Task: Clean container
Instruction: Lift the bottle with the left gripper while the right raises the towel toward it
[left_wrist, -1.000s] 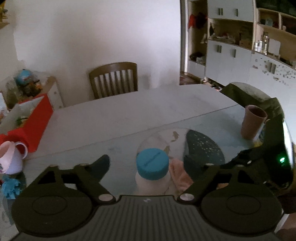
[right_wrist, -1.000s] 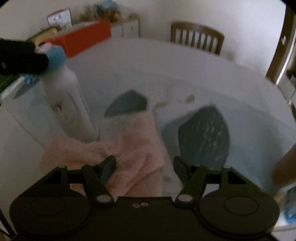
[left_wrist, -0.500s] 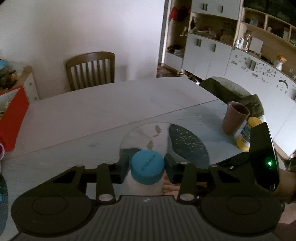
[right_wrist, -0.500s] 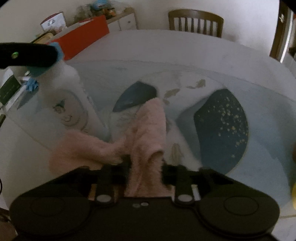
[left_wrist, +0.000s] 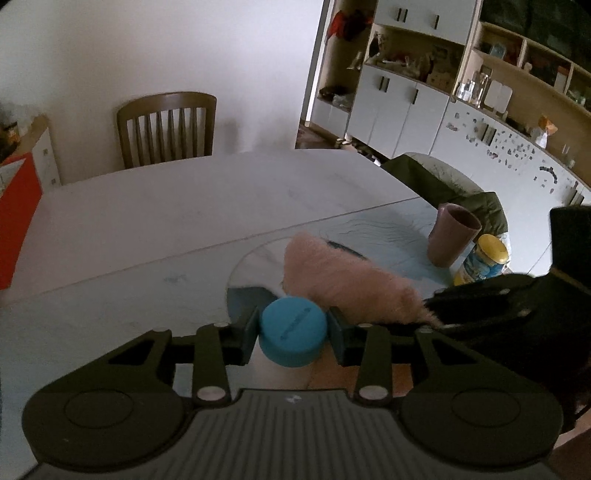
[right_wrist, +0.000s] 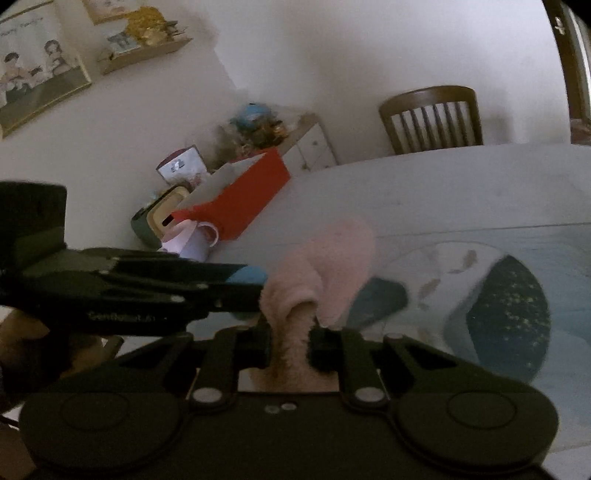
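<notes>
A white bottle (left_wrist: 280, 373) with a blue cap (left_wrist: 291, 336) stands on the table right under my left gripper (left_wrist: 291, 338), which is shut on the cap from both sides. In the right wrist view the same cap (right_wrist: 247, 275) shows at the tip of the left gripper (right_wrist: 243, 284). The jaws of my right gripper (right_wrist: 290, 341) are closing tight on a fluffy pink cloth (right_wrist: 325, 266), which sticks up and forward from the pads, lifted off the table. In the left wrist view the cloth (left_wrist: 347, 288) hangs just right of the cap.
A round clear mat (right_wrist: 509, 306) with dark blue speckled shapes lies on the pale table (left_wrist: 166, 221). A brown cup (left_wrist: 452, 236) and a yellow-lidded jar (left_wrist: 484, 258) stand at the right. A red box (right_wrist: 240, 199), a white mug (right_wrist: 195, 240) and a wooden chair (left_wrist: 166, 125) lie beyond.
My left gripper has shut on the blue cap. My right gripper has shut on the pink cloth and lifted it off the mat, tilting upward.
</notes>
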